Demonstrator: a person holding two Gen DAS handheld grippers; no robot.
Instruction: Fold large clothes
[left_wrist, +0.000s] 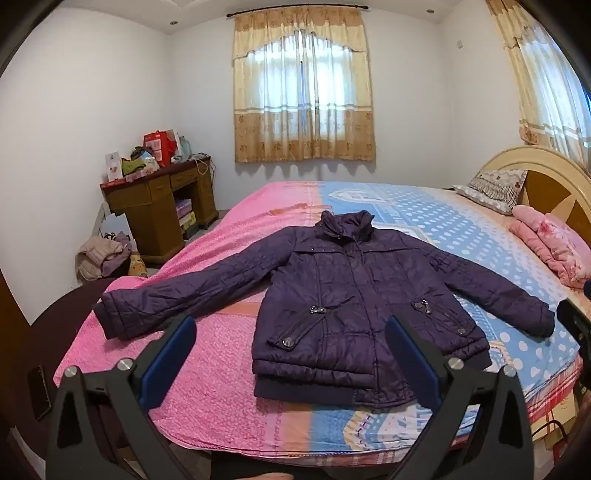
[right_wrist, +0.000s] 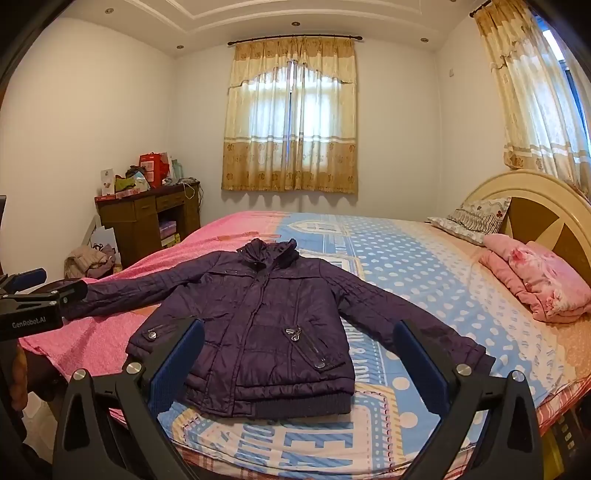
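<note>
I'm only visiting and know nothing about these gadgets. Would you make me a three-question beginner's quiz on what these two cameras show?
1. True or false: the purple jacket lies spread flat on the bed with both sleeves stretched out.
2. The left gripper and right gripper are: A) both open and empty, B) both clamped on a sleeve, C) one open, one shut.
3. What lies folded beside the headboard, next to the pillow?

Key: 1 true. 2 A. 3 a pink blanket.
</note>
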